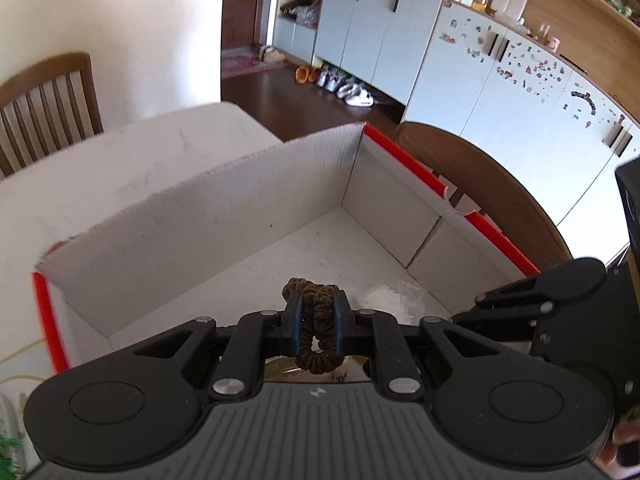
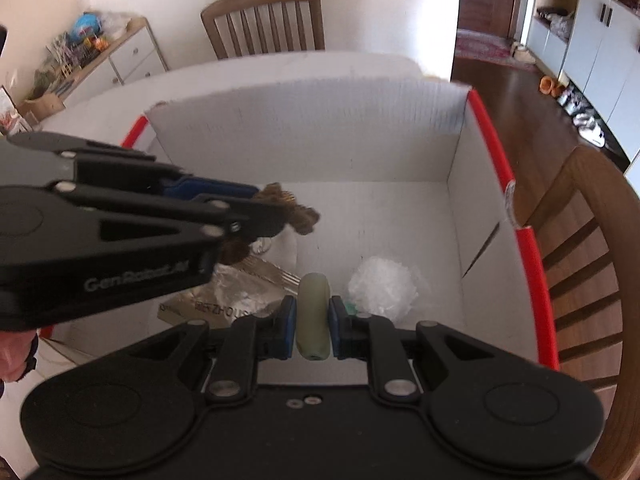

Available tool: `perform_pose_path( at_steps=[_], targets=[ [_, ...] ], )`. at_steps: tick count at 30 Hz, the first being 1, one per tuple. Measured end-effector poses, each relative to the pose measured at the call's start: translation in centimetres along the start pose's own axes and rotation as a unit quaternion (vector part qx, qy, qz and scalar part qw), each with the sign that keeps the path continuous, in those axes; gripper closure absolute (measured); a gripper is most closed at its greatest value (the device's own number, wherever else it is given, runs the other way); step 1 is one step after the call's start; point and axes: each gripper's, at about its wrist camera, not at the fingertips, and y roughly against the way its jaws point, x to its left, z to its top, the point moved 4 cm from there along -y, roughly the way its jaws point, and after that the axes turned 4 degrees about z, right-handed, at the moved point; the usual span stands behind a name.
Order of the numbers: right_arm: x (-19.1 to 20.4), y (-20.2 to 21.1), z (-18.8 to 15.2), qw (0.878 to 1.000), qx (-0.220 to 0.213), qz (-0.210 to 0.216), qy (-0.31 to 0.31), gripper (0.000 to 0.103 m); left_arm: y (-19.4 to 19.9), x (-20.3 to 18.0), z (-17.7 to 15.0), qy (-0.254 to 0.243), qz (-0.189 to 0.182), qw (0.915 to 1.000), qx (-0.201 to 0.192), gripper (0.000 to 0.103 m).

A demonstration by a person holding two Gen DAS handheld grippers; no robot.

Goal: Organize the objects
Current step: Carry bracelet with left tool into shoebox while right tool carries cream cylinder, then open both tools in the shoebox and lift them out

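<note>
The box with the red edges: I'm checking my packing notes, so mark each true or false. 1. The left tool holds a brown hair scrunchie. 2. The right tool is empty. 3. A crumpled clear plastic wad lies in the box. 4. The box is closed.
1. True: the left tool is shut on the brown hair scrunchie.
2. False: the right tool clamps a pale green cylinder.
3. True: the plastic wad lies on the floor of the box.
4. False: the box is open-topped.
</note>
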Motion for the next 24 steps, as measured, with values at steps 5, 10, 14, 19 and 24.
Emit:
perform_pose_path(
  at_steps=[5, 10, 14, 19, 24],
  targets=[
    [0.0, -0.8, -0.3, 1.000, 0.016, 0.010, 0.004, 0.088, -2.0, 0.0, 0.3, 0.010, 0.000, 0.9995, 0.030, 0.088],
    [-0.1, -1.1, -0.4, 1.000, 0.024, 0.016, 0.006, 0.088, -3.7, 0.3, 0.1, 0.022, 0.004, 0.9969, 0.076, 0.088],
    [-0.2, -1.1, -0.4, 0.999, 0.025, 0.019, 0.006, 0.088, -4.6, 0.6, 0.0, 0.022, 0.008, 0.9946, 0.102, 0.088],
    [-0.7, -0.6, -0.4, 0.999, 0.022, 0.026, 0.001, 0.087, -5.1, 0.2, -0.2, 0.016, 0.009, 0.9923, 0.122, 0.088],
    [-0.8, 0.1, -0.4, 0.999, 0.015, 0.029, 0.005, 0.085, -5.3, 0.1, -0.2, 0.017, 0.013, 0.9921, 0.124, 0.086]
  ],
)
